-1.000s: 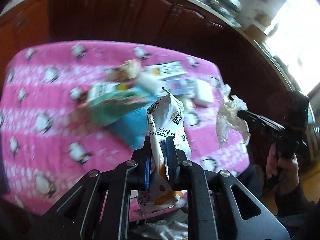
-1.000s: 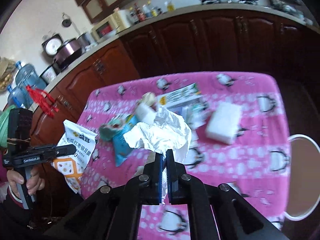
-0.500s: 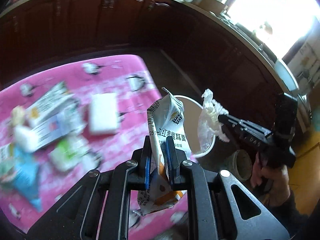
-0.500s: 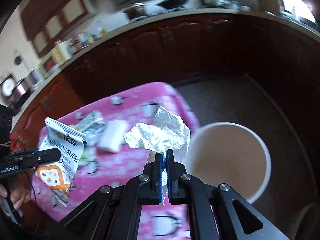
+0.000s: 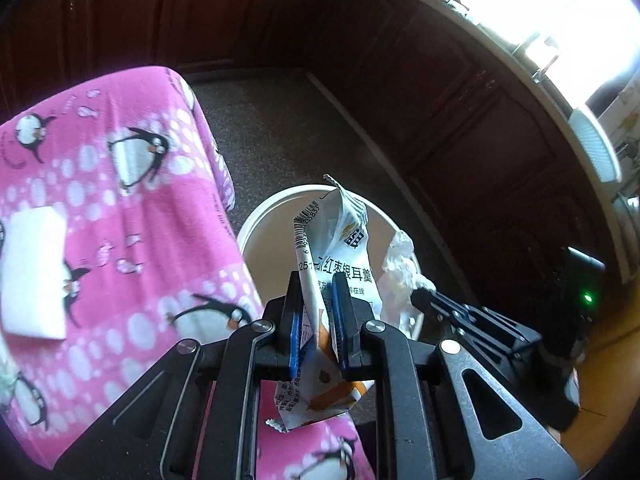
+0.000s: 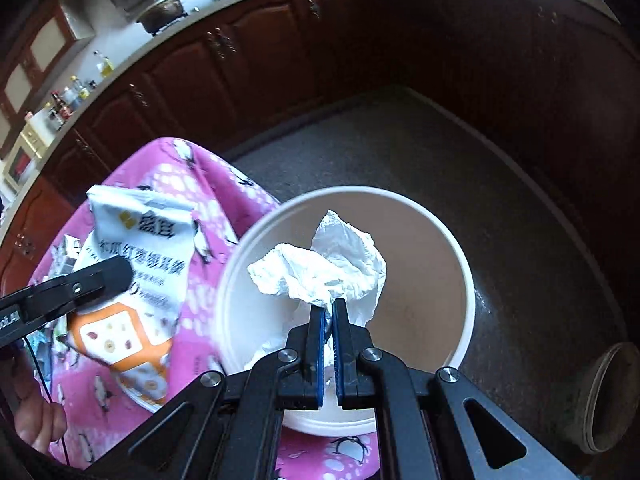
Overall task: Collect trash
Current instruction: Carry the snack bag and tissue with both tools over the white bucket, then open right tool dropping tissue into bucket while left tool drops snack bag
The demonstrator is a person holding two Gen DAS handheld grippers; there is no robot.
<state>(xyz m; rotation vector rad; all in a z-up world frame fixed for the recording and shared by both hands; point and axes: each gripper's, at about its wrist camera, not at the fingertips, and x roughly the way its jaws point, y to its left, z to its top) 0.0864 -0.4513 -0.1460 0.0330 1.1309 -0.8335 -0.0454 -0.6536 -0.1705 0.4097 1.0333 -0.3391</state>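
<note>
both pieces of trash poised at the bin

the left hand-held gripper (image 5: 316, 320) is clamped on a printed snack wrapper (image 5: 340, 264), held upright by its middle so it hangs free above the white bin (image 6: 460, 264) on the floor beside the pink surface (image 5: 120, 200). the right hand-held gripper (image 6: 328, 340) pinches crumpled white paper (image 6: 320, 268) right over the bin's mouth, likely so a release drops it straight in.
</note>
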